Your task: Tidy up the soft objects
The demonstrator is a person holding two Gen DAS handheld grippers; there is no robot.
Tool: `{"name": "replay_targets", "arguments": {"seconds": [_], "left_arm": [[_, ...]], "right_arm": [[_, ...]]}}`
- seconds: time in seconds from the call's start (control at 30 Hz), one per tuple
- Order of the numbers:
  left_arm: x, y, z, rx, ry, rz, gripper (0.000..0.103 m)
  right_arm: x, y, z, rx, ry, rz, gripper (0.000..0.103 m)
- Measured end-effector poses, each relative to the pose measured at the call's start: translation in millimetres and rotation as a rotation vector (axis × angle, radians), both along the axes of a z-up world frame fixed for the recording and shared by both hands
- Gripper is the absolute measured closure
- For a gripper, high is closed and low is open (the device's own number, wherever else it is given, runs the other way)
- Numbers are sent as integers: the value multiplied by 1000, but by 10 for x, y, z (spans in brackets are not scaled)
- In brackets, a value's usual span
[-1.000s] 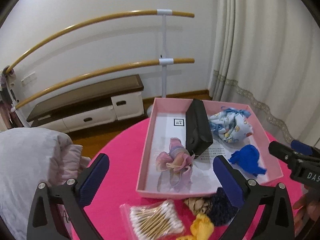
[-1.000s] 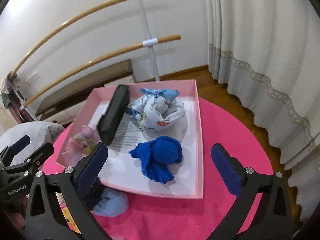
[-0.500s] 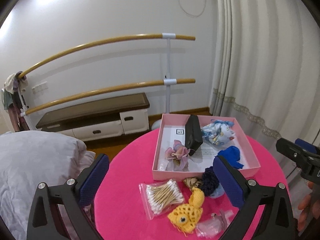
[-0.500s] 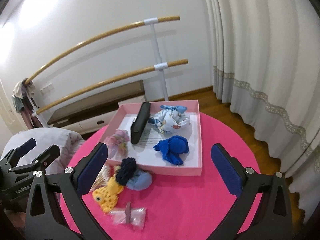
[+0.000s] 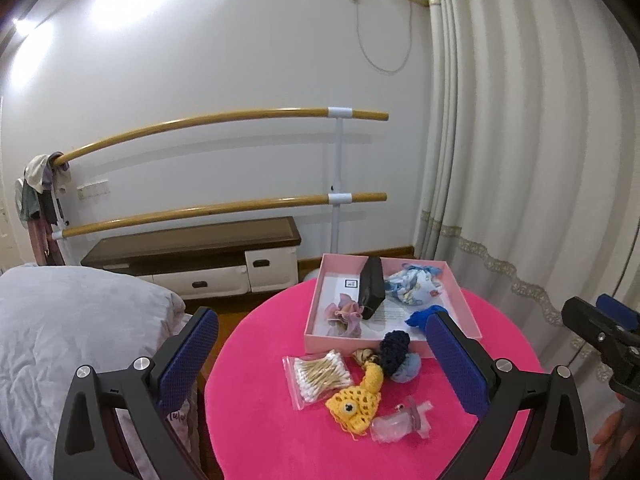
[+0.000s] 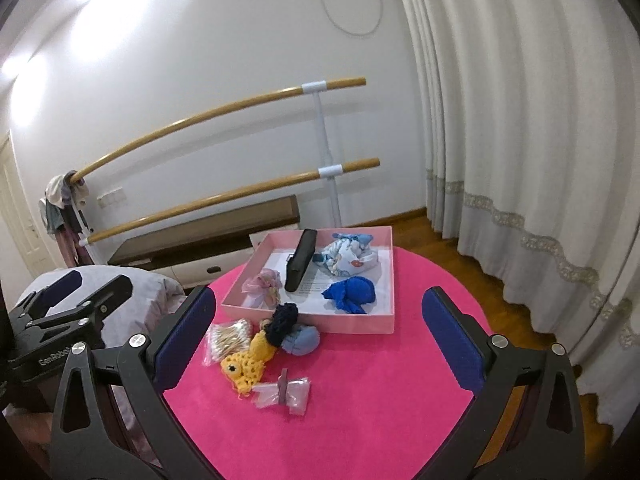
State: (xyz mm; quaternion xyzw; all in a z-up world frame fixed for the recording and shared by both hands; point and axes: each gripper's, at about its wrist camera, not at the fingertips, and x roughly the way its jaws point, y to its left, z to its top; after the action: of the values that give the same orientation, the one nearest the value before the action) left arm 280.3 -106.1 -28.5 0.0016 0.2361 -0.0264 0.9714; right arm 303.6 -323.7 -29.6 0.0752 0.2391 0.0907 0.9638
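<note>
On pink table [image 6: 360, 392]: left gripper [image 5: 320, 356] and right gripper [image 6: 316, 336] both wide open, empty, well above. Next pick, likely yellow crochet fish [image 6: 246, 362]: descend straight, pinch mid-body, avoid cotton swab bag [image 6: 226, 338], drop in pink box [image 6: 316, 322].

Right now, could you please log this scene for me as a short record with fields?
Surface: round pink table
Container: pink box
In box: blue cloth, printed pouch, black case, pink scrunchie
Outside box: yellow crochet fish, cotton swab bag, dark scrunchie
Left gripper: open, empty
Right gripper: open, empty
</note>
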Motion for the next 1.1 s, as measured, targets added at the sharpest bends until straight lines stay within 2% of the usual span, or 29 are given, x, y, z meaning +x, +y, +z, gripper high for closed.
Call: {"name": "replay_targets", "arguments": {"seconds": [0.2,0.5,0.8,1.1], "left_arm": [[-296,59,41,-15,-15,4,0],[-706,162,13,-25,-26,26,0],[-918,139,-85,-17,-11,14,0],[-963,214,-88,-28,-6,27,0]], "right_arm": [[-335,63,83,-17,-44,-1,0],[-589,193,53,-37,-56,11,0],[-700,245,3,-42,-55,25,0],[-717,240,-24,-39,-48,24,0]]}}
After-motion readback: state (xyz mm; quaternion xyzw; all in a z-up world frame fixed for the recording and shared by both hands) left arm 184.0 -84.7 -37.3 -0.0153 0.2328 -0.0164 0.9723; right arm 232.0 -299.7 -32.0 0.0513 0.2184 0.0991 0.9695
